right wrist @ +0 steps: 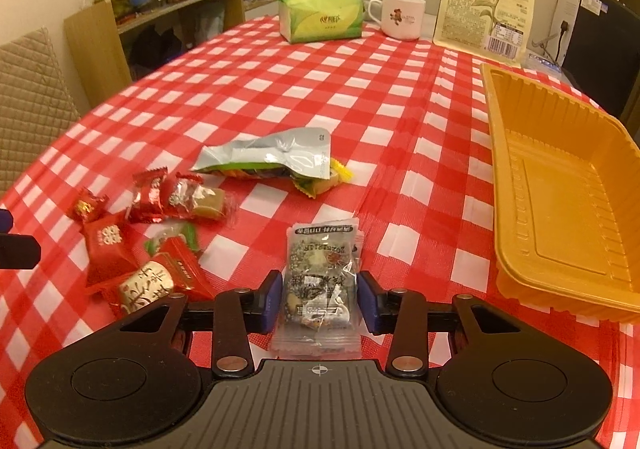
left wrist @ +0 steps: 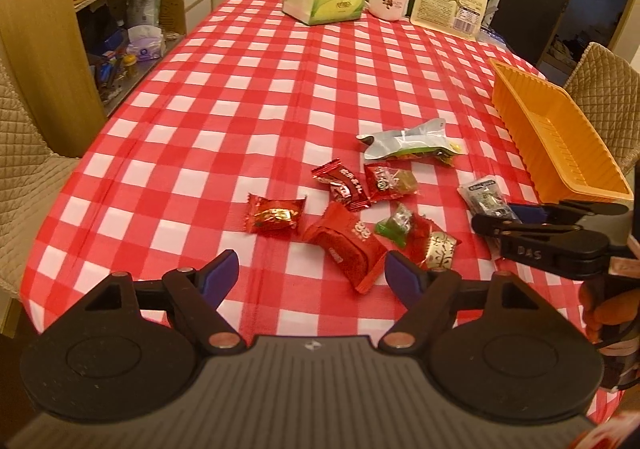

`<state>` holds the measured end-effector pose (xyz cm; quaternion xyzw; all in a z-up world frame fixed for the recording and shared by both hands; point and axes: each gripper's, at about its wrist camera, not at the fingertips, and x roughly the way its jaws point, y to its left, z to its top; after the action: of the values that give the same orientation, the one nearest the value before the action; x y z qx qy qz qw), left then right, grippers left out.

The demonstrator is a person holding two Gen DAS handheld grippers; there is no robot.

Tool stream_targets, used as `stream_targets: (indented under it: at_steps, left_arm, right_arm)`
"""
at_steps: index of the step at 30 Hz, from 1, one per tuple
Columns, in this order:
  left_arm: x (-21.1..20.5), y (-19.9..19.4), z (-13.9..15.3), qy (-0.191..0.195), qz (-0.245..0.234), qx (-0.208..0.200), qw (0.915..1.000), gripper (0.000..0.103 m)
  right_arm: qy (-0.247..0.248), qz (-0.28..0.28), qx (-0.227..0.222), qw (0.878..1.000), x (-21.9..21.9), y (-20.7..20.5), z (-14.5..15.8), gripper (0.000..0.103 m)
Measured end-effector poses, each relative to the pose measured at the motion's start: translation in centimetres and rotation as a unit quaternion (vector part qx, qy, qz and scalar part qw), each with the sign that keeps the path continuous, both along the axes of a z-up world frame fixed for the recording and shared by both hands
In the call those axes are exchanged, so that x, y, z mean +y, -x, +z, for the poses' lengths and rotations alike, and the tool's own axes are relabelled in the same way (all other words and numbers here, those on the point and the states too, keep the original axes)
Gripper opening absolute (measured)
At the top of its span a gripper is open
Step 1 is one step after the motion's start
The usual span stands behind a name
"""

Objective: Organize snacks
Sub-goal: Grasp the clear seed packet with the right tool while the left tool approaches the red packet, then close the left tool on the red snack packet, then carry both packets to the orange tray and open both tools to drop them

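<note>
The right gripper (right wrist: 317, 299) straddled the clear packet (right wrist: 320, 285) on the checked cloth (right wrist: 280, 89), pads apparently just shy of it. The left gripper (left wrist: 310, 275) gaped over the red sweets (left wrist: 344, 249). Beside them sat the orange tray (right wrist: 560, 185).

Orange tray (left wrist: 560, 145) cropped at right edge
</note>
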<state>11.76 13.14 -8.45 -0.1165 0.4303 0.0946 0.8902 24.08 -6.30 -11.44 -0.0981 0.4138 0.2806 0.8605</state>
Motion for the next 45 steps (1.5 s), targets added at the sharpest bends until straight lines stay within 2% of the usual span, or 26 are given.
stream_targets:
  at_steps: [5, 11, 15, 21, 25, 33, 36, 40, 45]
  left_arm:
    - [0.0, -0.7, -0.4, 0.01, -0.005, 0.002, 0.9999, 0.071]
    - [0.0, -1.6, -0.9, 0.035, -0.013, 0.007, 0.9993, 0.063]
    - [-0.4, -2.7, -1.5, 0.051, -0.022, 0.016, 0.9983, 0.051]
    - [-0.5, -4.4, -2.5, 0.07, -0.018, 0.03, 0.997, 0.047]
    - [-0.5, -5.6, -2.9, 0.064, -0.014, 0.036, 0.9972, 0.047]
    - [-0.8, -6.7, -3.7, 0.025, -0.03, 0.053, 0.9978, 0.034]
    - [-0.7, -6.7, -3.5, 0.023, -0.033, 0.055, 0.9977, 0.027]
    - [-0.3, -5.9, -2.7, 0.014, -0.033, 0.049, 0.9982, 0.025]
    - [-0.1, -4.8, -0.1, 0.014, -0.034, 0.025, 0.999, 0.025]
  right_arm:
    - [0.009, 0.009, -0.012, 1.0, 0.3, 0.2, 0.0, 0.038]
    - [-0.016, -0.009, -0.01, 1.0, -0.8, 0.4, 1.3, 0.037]
    - [-0.033, -0.025, -0.007, 0.999, -2.0, 0.7, 2.4, 0.037]
    - [-0.048, -0.053, 0.002, 0.997, -4.2, 1.3, 3.5, 0.037]
    - [-0.053, -0.072, 0.01, 0.996, -5.8, 1.8, 3.7, 0.037]
    - [-0.059, -0.096, 0.018, 0.994, -8.1, 2.7, 4.0, 0.037]
    - [-0.063, -0.098, 0.019, 0.993, -8.8, 3.0, 4.2, 0.037]
    - [-0.074, -0.101, 0.023, 0.992, -9.7, 3.2, 4.7, 0.037]
    - [-0.089, -0.106, 0.018, 0.99, -11.3, 3.3, 5.9, 0.037]
